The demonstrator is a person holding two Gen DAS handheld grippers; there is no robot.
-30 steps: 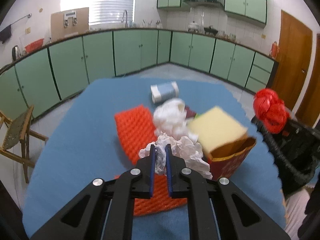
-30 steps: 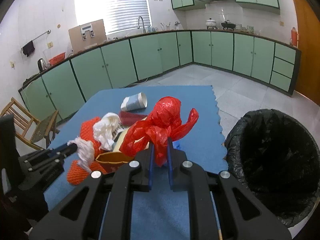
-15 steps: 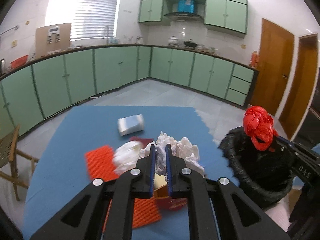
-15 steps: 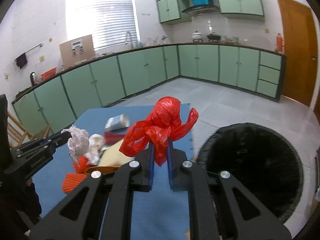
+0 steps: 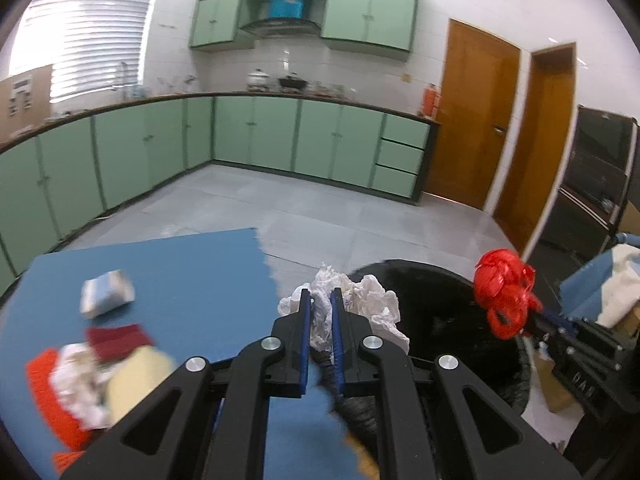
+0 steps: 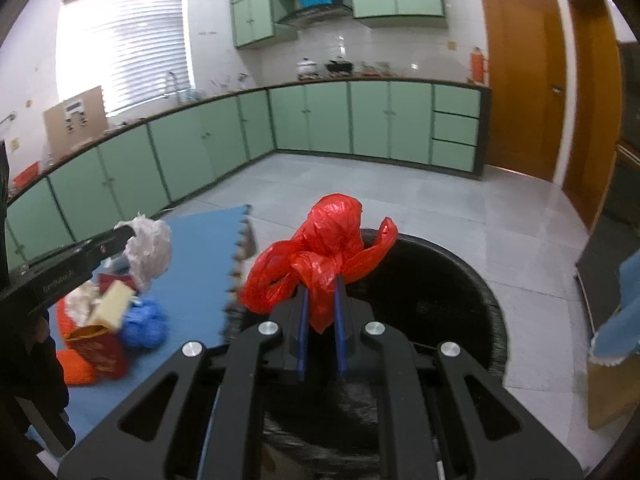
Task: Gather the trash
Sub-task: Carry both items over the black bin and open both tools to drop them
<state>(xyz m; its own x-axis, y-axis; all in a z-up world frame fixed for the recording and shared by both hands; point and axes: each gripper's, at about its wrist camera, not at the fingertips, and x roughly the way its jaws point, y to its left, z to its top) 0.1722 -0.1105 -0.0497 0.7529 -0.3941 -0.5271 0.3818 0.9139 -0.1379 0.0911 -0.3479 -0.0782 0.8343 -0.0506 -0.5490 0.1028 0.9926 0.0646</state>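
Note:
My left gripper (image 5: 319, 300) is shut on a crumpled white paper wad (image 5: 360, 304) and holds it at the table's right edge, beside the black-lined trash bin (image 5: 448, 312). My right gripper (image 6: 320, 286) is shut on a red plastic bag (image 6: 324, 244) and holds it over the near rim of the bin (image 6: 452, 280). The red bag also shows in the left wrist view (image 5: 505, 298). The paper wad shows in the right wrist view (image 6: 150, 250) at the left gripper's tip.
On the blue table mat (image 5: 180, 272) lie a blue-white pack (image 5: 106, 294), a dark red wrapper (image 5: 118, 340), a yellow sponge (image 5: 132, 380) and orange foam (image 5: 44, 392). A red carton (image 6: 98, 346) and a blue bag (image 6: 144, 322) lie there too. Green cabinets line the walls.
Both grippers have swung right with their loads, away from the pile on the table. The red bag is now over the bin and the paper wad has reached the table's edge.

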